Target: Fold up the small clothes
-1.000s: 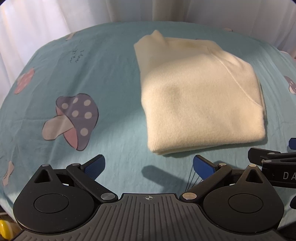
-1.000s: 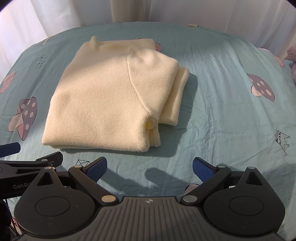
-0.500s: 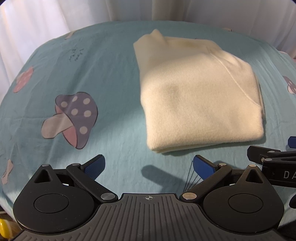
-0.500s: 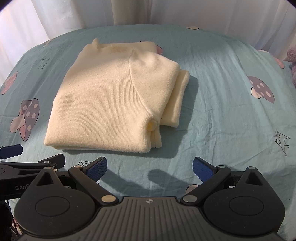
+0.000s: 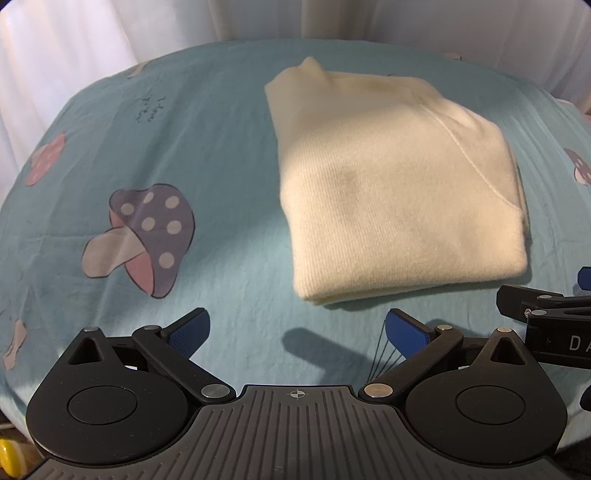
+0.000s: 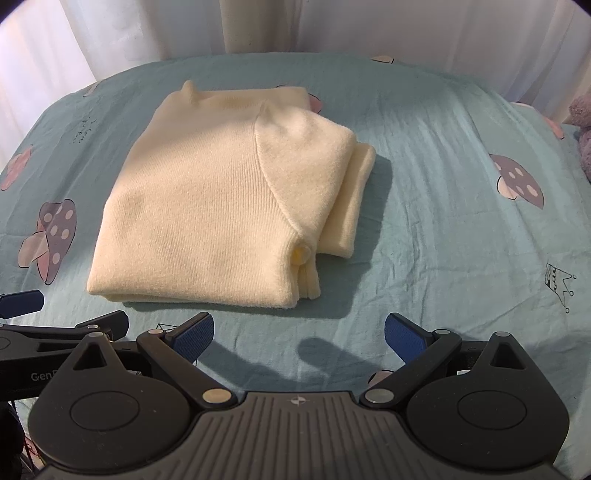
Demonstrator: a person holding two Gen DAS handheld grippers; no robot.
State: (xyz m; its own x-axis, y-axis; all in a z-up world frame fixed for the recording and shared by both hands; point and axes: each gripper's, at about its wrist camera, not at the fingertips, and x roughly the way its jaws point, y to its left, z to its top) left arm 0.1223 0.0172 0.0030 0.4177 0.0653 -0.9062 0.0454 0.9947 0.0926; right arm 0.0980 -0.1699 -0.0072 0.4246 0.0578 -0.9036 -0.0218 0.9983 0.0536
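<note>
A cream knit sweater [image 5: 391, 192] lies folded into a compact rectangle on the teal sheet, seen again in the right wrist view as the same sweater [image 6: 229, 206] with a sleeve fold tucked along its right side. My left gripper [image 5: 297, 328] hovers open just in front of the sweater's near-left corner, nothing between its blue pads. My right gripper [image 6: 299, 332] is open too, just short of the sweater's near edge. Each gripper shows in the other's view at the frame edge.
The teal bed sheet [image 5: 207, 133] carries mushroom prints [image 5: 144, 236] and small doodles. White curtains [image 6: 406, 26] hang behind the bed. A purple plush toy [image 6: 581, 129] sits at the far right edge. Open sheet lies left and right of the sweater.
Both grippers have drifted back slightly from the sweater; the garment sits a little farther away in each view. Jaws stayed open and the sweater has not moved.
</note>
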